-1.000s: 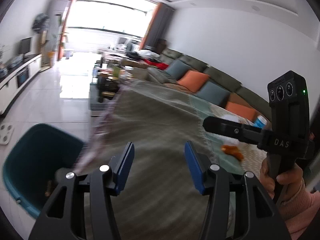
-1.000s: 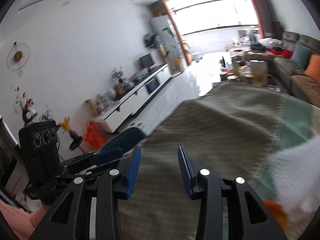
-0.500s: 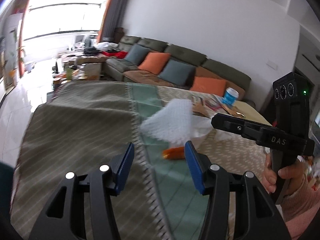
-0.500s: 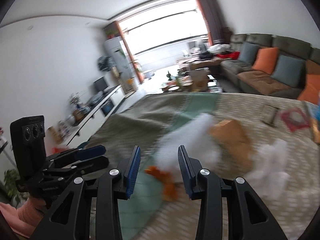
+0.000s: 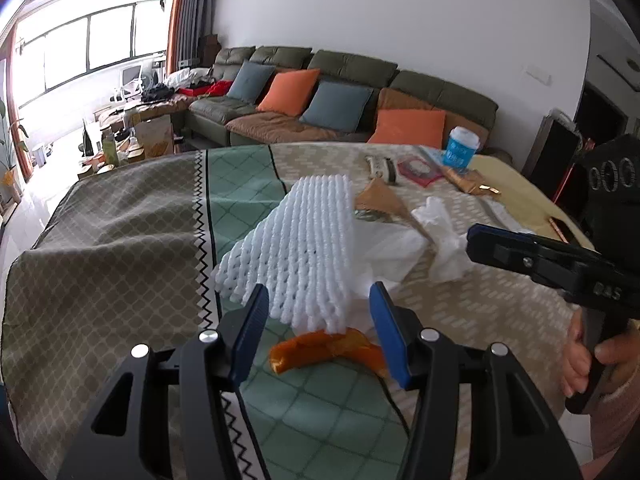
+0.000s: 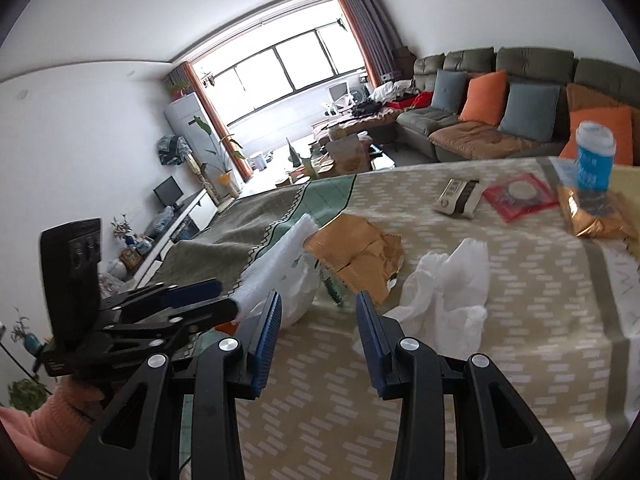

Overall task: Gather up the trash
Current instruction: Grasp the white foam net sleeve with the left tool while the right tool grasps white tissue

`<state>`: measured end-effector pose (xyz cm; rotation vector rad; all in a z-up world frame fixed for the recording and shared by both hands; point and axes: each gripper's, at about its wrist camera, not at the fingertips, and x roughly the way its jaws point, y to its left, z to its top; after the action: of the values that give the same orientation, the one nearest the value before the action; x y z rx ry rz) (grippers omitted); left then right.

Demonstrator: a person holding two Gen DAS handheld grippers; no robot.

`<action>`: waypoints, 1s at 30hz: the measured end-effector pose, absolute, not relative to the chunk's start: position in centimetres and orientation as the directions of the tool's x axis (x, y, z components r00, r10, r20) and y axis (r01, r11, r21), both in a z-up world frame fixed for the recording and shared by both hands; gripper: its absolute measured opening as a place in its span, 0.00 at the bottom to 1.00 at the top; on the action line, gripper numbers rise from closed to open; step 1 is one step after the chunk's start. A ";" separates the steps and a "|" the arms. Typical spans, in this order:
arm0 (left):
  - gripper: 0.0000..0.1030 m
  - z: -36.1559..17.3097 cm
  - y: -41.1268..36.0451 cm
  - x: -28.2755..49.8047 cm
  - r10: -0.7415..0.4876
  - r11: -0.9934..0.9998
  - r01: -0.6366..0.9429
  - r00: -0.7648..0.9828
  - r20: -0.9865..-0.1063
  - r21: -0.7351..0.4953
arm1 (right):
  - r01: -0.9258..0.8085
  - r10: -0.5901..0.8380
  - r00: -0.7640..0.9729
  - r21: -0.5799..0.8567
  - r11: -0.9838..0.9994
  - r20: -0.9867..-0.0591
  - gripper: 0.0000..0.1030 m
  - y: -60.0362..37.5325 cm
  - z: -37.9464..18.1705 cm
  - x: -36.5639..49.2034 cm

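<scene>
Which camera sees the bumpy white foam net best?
The left wrist view: the white ribbed foam net lies whole and sharp in the middle, its ribs clear, just past the left hand-held gripper. The right wrist view catches only a blurred white edge, partly hidden behind that gripper.

Daylight floods in from the big window point(image 6: 288, 68), which is blown out white. Fisheye bending darkens the corners. The cup point(image 6: 594, 156) is slightly blurred.
</scene>
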<state>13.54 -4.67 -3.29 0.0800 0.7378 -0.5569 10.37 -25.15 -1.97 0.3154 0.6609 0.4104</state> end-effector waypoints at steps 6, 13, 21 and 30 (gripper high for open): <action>0.48 -3.9 -4.5 15.0 -0.454 0.850 0.507 0.570 -0.685 -0.142 | -0.287 0.502 0.688 0.439 0.852 -0.524 0.39 -24.2 -2.7 10.9; 0.23 -4.3 -4.4 15.6 -0.503 0.827 0.524 0.526 -0.686 -0.205 | -0.291 0.529 0.661 0.468 0.834 -0.532 0.39 -23.5 -3.0 11.3; 0.10 -3.9 -3.6 15.2 -0.527 0.820 0.523 0.534 -0.661 -0.233 | -0.283 0.562 0.631 0.516 0.808 -0.535 0.39 -23.2 -3.6 11.9; 0.09 -2.0 -1.5 14.4 -0.535 0.830 0.498 0.581 -0.613 -0.253 | -0.285 0.584 0.596 0.535 0.795 -0.550 0.38 -21.7 -4.0 12.8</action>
<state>14.40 -1.49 -1.98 -0.0552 0.7347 -0.6037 12.80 -21.75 -4.00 0.4186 0.7808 0.5222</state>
